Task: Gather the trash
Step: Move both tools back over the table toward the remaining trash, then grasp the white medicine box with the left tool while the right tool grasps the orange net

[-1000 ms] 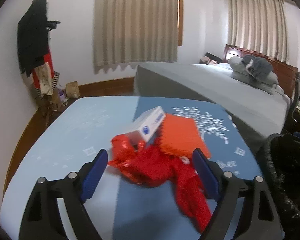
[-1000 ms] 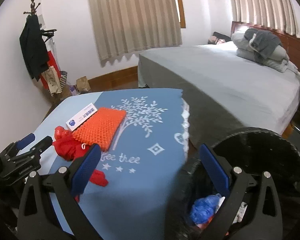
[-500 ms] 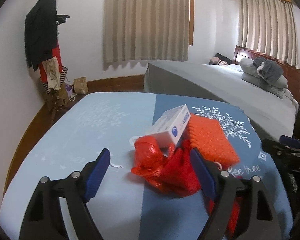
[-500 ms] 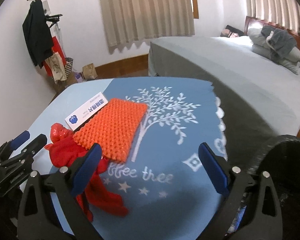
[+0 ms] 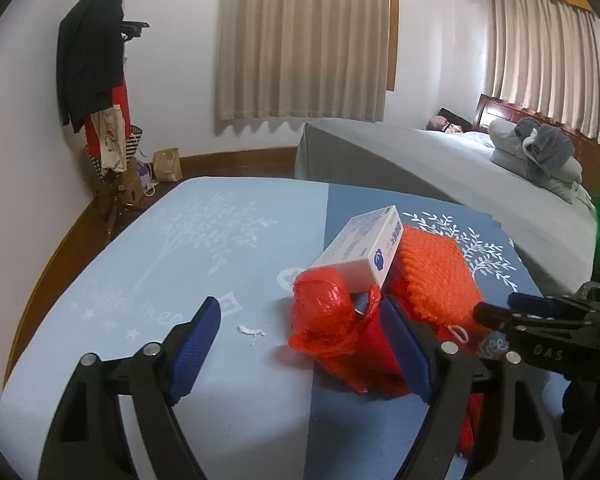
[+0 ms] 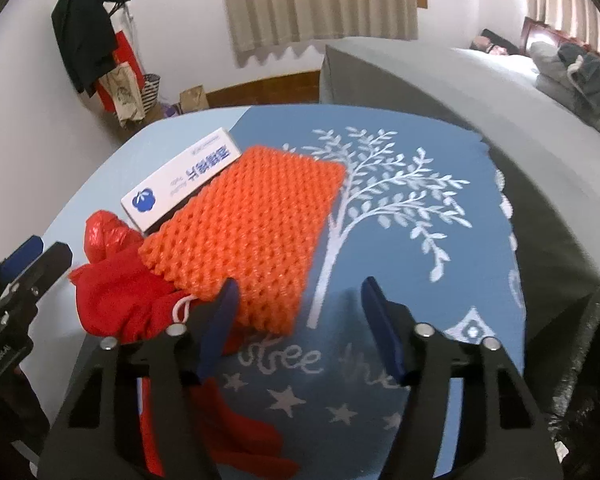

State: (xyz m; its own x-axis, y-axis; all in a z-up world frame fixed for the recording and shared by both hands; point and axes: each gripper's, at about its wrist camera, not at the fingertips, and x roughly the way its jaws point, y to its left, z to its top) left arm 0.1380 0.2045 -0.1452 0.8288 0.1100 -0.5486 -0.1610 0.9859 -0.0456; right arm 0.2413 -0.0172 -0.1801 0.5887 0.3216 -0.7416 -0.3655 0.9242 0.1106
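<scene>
A pile of trash lies on the blue tablecloth (image 5: 204, 248): a crumpled red plastic bag (image 5: 324, 312), a red cloth pouch (image 6: 120, 300), an orange knobbly mat (image 6: 252, 232) and a white and blue box (image 5: 364, 248) resting on them. My left gripper (image 5: 300, 332) is open, its jaws around the near side of the red bag. My right gripper (image 6: 300, 312) is open, low over the cloth, its left finger by the orange mat's near corner. The right gripper also shows in the left wrist view (image 5: 540, 320).
A black-lined trash bin (image 6: 588, 360) stands at the table's right edge. A grey bed (image 5: 440, 160) lies beyond the table. A coat stand (image 5: 96, 80) with clothes and bags is at the far left wall. A small white scrap (image 5: 252, 331) lies on the cloth.
My right gripper swung left from over the bin to the orange mat and narrowed its jaws. My left gripper shifted left, so the red bag now sits by its right finger.
</scene>
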